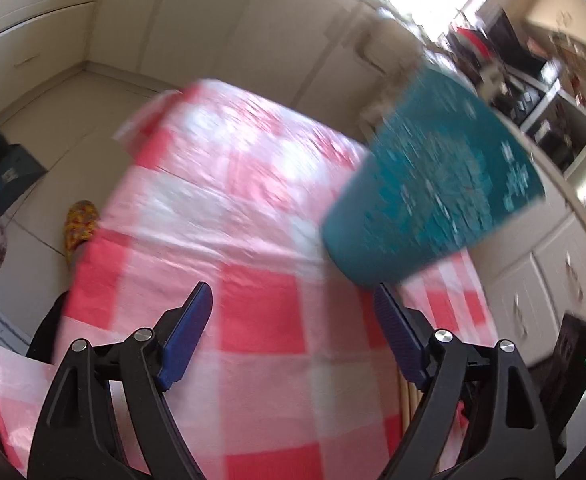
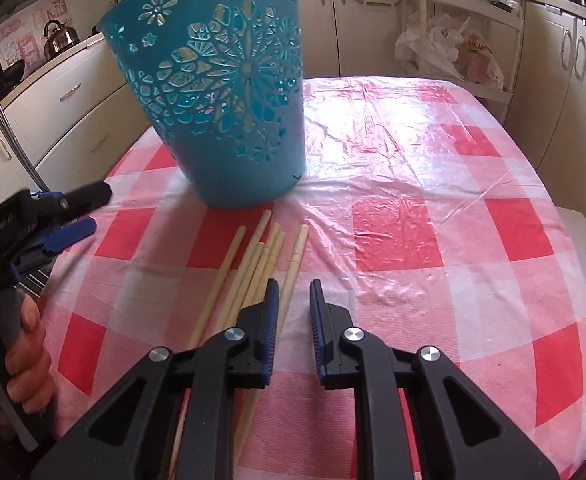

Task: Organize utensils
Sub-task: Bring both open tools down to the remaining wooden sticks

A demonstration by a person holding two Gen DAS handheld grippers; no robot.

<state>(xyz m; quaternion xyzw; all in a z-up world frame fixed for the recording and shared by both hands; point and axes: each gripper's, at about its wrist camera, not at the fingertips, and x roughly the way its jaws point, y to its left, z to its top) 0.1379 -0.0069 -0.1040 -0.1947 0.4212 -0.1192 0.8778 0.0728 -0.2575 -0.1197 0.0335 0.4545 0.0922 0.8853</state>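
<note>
A teal cut-out plastic basket (image 2: 229, 92) stands upright on the red-and-white checked tablecloth (image 2: 413, 160). Several pale wooden chopsticks (image 2: 253, 264) lie in a loose bundle just in front of it. My right gripper (image 2: 295, 292) hovers low over their near ends, its jaws a narrow gap apart. Nothing is pinched between them; the rightmost stick passes under the left finger. My left gripper (image 2: 93, 212), held by a hand (image 2: 25, 340), sits at the table's left edge. In the left wrist view it (image 1: 291, 288) is wide open and empty, with the blurred basket (image 1: 433, 184) ahead to the right.
Cream cabinets ring the table. A kettle (image 2: 59, 36) stands on the counter at back left. Behind the table, a white rack holds plastic bags (image 2: 449, 48). On the floor beside the table's edge a patterned slipper (image 1: 79, 224) shows.
</note>
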